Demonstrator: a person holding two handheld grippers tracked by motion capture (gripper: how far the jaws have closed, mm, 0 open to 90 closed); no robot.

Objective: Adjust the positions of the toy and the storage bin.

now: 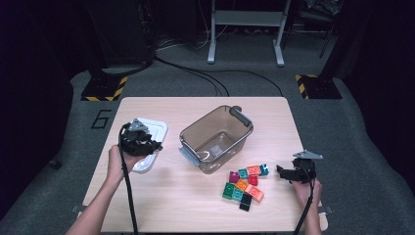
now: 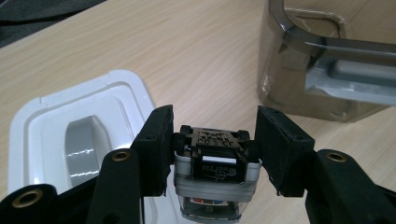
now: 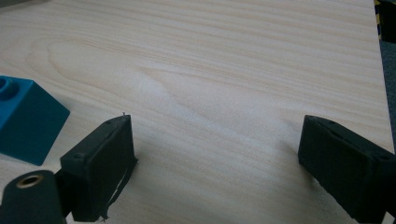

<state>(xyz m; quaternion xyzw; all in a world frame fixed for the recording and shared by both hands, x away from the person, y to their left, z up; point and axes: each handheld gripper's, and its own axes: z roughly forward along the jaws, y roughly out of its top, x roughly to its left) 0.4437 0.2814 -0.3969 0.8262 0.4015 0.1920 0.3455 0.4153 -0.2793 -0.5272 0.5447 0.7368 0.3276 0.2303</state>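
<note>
- Looking down from the high view, we see the left gripper (image 1: 147, 142) at the left side of the wooden surface (image 1: 186, 196), over the white lid (image 1: 152, 131) that lies flat there.
- In the left gripper view, we find its jaws clamped on a small black-and-silver latch-like part (image 2: 215, 163), with both pads pressed against its sides; we cannot tell exactly what this part is.
- In that same view the white lid (image 2: 84, 121) sits just below and to the left of the held part, its grey recess facing up.
- We see the clear grey bin (image 1: 218, 138) standing upright and open in the middle of the surface, to the right of the lid and apart from it; its near wall (image 2: 327, 79) rises at the upper right of the left gripper view.
- We see the right gripper (image 1: 282, 170) at the near right of the surface, its jaws wide apart with bare wood between them and nothing held.
- A cluster of coloured bricks (image 1: 244, 185) lies near the bin, just left of the right gripper; a blue brick (image 3: 25, 119) sits just beside its left jaw.
</note>
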